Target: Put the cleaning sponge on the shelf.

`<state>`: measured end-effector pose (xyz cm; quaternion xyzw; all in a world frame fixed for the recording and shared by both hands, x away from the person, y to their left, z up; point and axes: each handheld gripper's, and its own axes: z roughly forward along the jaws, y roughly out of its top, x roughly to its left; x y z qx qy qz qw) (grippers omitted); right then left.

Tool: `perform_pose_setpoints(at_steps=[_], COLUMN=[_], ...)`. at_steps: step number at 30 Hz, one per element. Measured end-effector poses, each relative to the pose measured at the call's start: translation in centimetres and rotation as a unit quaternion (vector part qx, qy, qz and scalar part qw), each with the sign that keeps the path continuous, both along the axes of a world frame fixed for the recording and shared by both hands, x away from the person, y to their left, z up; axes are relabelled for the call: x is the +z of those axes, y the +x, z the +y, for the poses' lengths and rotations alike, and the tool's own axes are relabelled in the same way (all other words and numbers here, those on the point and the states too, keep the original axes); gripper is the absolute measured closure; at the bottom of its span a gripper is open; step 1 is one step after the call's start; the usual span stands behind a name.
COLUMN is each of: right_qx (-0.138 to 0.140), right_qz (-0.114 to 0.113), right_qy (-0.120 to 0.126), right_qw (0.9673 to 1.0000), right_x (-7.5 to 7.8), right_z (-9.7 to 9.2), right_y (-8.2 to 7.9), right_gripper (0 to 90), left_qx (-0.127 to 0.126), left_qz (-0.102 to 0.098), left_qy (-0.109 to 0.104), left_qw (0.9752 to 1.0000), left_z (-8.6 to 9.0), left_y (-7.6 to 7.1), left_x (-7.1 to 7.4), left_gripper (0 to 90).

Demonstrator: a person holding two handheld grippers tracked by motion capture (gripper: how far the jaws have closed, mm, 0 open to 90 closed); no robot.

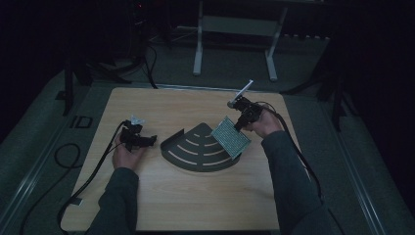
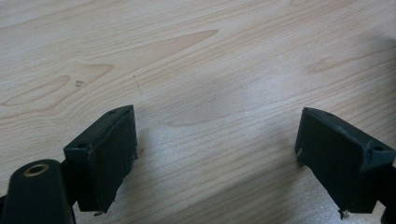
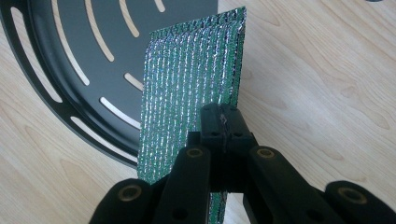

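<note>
My right gripper (image 1: pixel 238 123) is shut on the edge of a green, shiny perforated board (image 1: pixel 231 137), holding it tilted just above the right side of a black fan-shaped slotted tray (image 1: pixel 195 147). In the right gripper view the board (image 3: pixel 187 84) stands edge-up from the closed jaws, with the tray (image 3: pixel 70 70) behind it at upper left. My left gripper (image 1: pixel 147 141) rests low on the table to the left of the tray, pointing right. Its black fingers (image 2: pixel 105 154) stand wide apart over bare wood, with nothing between them.
The wooden table (image 1: pixel 195 196) is light-coloured, with dark floor around it. Cables trail from both grippers off the table's left and right sides. A white-legged frame (image 1: pixel 235 44) stands beyond the far edge.
</note>
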<state>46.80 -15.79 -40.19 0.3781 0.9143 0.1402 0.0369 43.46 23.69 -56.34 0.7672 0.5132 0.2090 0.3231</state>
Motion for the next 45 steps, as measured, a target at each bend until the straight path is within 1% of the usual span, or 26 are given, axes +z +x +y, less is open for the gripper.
perform_pose_setpoints(at_steps=[12,20,22,26,33,41,45], right_qx=[0.005,0.008,0.008,0.01,0.011,0.006,0.004], right_qz=[0.007,0.008,0.009,0.011,0.009,0.005,0.005], right_qy=[-0.001,0.002,-0.002,0.0,0.002,0.007,0.006], right_qw=[1.0,0.9999,0.9999,0.9999,0.9999,0.9999,1.0], right_x=[-1.0,-1.6,-2.0,-2.3,-2.6,-2.8,-2.9], right_z=[1.2,1.7,2.0,2.3,2.6,2.8,2.9], right_y=[-0.1,-0.1,-0.1,-0.1,-0.1,0.1,0.1], right_gripper=[89.7,89.7,89.7,89.7,89.7,89.7,89.8], left_qx=[0.0,0.0,0.0,0.0,0.0,0.0,-0.001], left_qz=[0.0,0.0,0.0,0.0,0.0,0.0,0.0], left_qy=[0.0,0.0,0.0,0.0,0.0,0.0,0.0], left_qw=[1.0,1.0,1.0,1.0,1.0,1.0,1.0], left_z=[0.0,0.0,0.0,0.0,0.0,0.0,0.0], left_y=[0.0,0.0,0.0,0.0,0.0,0.0,0.0], left_x=[0.0,0.0,0.0,0.0,0.0,0.0,0.0], left_gripper=[13.6,13.6,13.6,13.6,13.6,13.6,13.6])
